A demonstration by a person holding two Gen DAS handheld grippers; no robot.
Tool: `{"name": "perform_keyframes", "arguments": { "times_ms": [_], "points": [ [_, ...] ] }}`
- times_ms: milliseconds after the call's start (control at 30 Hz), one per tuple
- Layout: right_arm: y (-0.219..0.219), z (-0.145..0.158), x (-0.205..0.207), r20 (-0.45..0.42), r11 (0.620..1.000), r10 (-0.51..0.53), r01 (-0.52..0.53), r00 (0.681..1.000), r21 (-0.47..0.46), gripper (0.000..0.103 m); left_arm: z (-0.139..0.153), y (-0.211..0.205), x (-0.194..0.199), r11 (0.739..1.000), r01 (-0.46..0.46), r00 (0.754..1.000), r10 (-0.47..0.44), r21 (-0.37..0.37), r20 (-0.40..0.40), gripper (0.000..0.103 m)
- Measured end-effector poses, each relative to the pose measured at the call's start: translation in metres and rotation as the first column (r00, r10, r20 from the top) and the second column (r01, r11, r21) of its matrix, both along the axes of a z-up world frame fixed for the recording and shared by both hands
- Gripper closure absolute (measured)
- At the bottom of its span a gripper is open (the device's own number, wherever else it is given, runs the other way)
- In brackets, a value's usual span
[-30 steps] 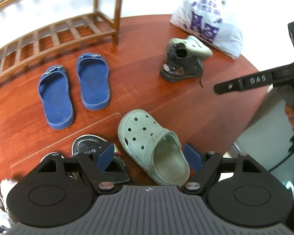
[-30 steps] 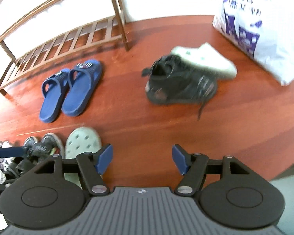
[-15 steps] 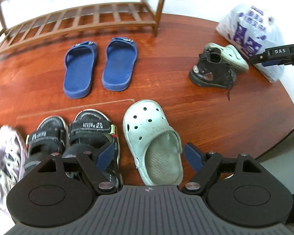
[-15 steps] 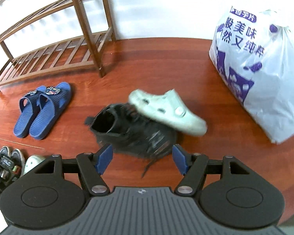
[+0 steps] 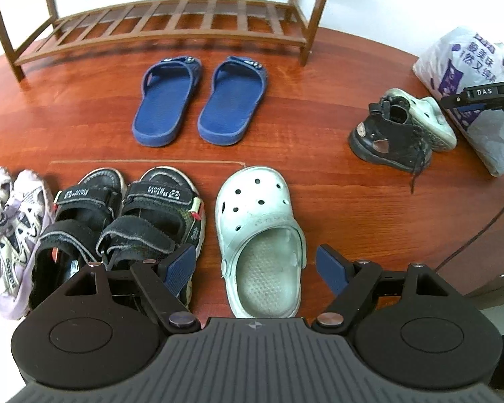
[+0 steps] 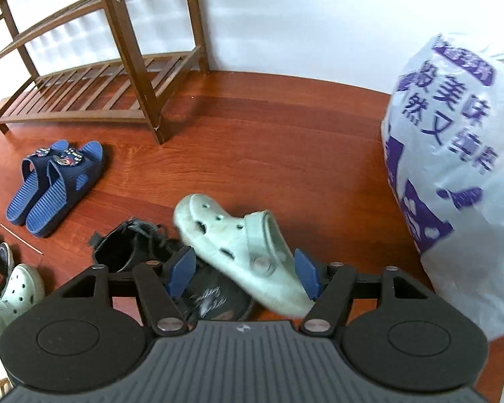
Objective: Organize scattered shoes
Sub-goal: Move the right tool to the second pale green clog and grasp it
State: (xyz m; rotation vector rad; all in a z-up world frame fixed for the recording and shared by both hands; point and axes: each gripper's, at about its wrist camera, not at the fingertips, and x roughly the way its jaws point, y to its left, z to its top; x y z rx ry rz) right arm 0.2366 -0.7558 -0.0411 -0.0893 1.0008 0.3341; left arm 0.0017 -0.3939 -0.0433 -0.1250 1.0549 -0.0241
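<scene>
Closing in since the earlier frame, the right claw point(image 6: 244, 272) now straddles the tilted mint clog point(image 6: 238, 252) unclenched, jaws just narrowing, while the left claw point(image 5: 256, 268) hangs released.

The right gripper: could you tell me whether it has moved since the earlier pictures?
Yes. The right gripper has advanced to the tilted green clog lying on the black shoe, nearer the white bag; its jaws, just closing, straddle the clog.

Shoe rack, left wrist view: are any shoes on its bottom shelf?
No. The rack's slatted bottom shelf is bare, and the blue slippers lie on the floor in front of it.
</scene>
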Motion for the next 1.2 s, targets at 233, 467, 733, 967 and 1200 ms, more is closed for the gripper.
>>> {"name": "perform_keyframes", "arguments": {
  "times_ms": [233, 467, 733, 967, 1200],
  "points": [
    [-0.007, -0.025, 0.03, -0.066, 0.997, 0.054, -0.05, 0.996, 0.061, 0.041, 0.002, 0.001, 0.0, 0.999, -0.04, 0.999, 0.04, 0.016, -0.019, 0.023],
    [-0.011, -0.04, 0.041, -0.118, 0.985, 0.101, -0.082, 0.988, 0.154, 0.053, 0.003, 0.0, -0.001, 0.998, -0.067, 0.997, 0.068, 0.017, -0.028, 0.023],
    [-0.017, -0.039, 0.029, -0.118, 0.977, 0.105, -0.081, 0.987, 0.196, 0.091, 0.006, 0.002, 0.001, 0.997, -0.08, 0.996, 0.081, 0.01, -0.022, 0.023],
    [-0.017, -0.029, 0.01, -0.09, 0.981, 0.041, -0.023, 0.995, 0.191, 0.095, 0.015, 0.006, 0.004, 0.998, -0.067, 0.998, 0.067, -0.007, 0.002, 0.023],
    [-0.012, 0.005, -0.021, -0.026, 0.974, -0.022, 0.027, 0.999, 0.225, 0.095, 0.02, 0.014, 0.006, 0.999, -0.04, 0.999, 0.041, -0.03, 0.018, 0.023]
  ]
}}
